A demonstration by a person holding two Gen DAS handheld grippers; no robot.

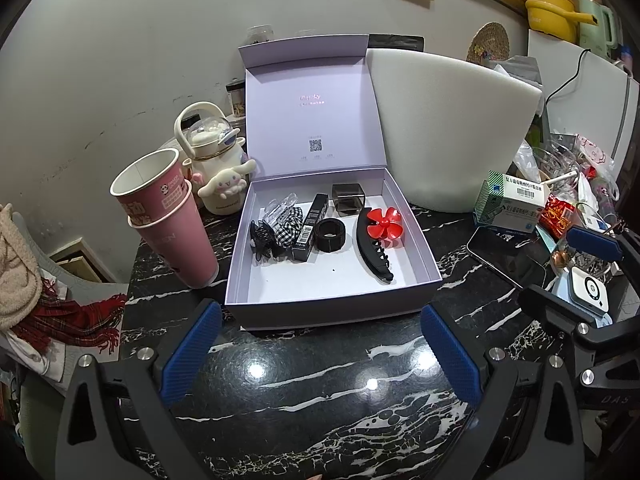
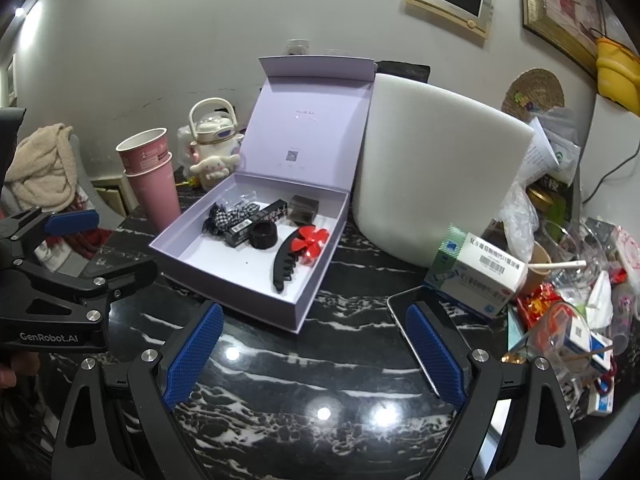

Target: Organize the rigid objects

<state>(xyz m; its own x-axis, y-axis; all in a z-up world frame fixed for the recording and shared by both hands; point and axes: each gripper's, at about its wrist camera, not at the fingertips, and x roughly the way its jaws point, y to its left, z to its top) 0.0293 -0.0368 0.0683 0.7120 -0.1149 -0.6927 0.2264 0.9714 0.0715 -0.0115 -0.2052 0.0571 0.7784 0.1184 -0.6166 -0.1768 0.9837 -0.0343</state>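
Observation:
An open lilac box [image 1: 256, 312] [image 2: 224, 300] stands on the black marble table, lid upright. Inside lie a long black hair clip [image 1: 374, 248] [image 2: 284, 264] with a red flower [image 1: 384, 224] [image 2: 309, 245], a black ring [image 1: 331, 234] [image 2: 263, 234], a black tube box [image 1: 310, 228] [image 2: 256, 218], a dark cube [image 1: 348, 198] [image 2: 303, 209], a checked scrunchie [image 1: 290, 226] [image 2: 236, 216] and a black claw clip [image 1: 262, 240]. My left gripper [image 1: 320, 354] [image 2: 72, 240] is open and empty in front of the box. My right gripper [image 2: 316, 354] [image 1: 576, 268] is open and empty, right of the box.
Stacked pink paper cups [image 1: 172, 216] [image 2: 154, 176] and a cream plush bottle [image 1: 218, 160] [image 2: 212, 140] stand left of the box. A white foam block [image 1: 448, 128] [image 2: 432, 168] leans behind. A phone [image 1: 508, 256] [image 2: 424, 332], a medicine box [image 1: 512, 200] [image 2: 476, 272] and clutter fill the right.

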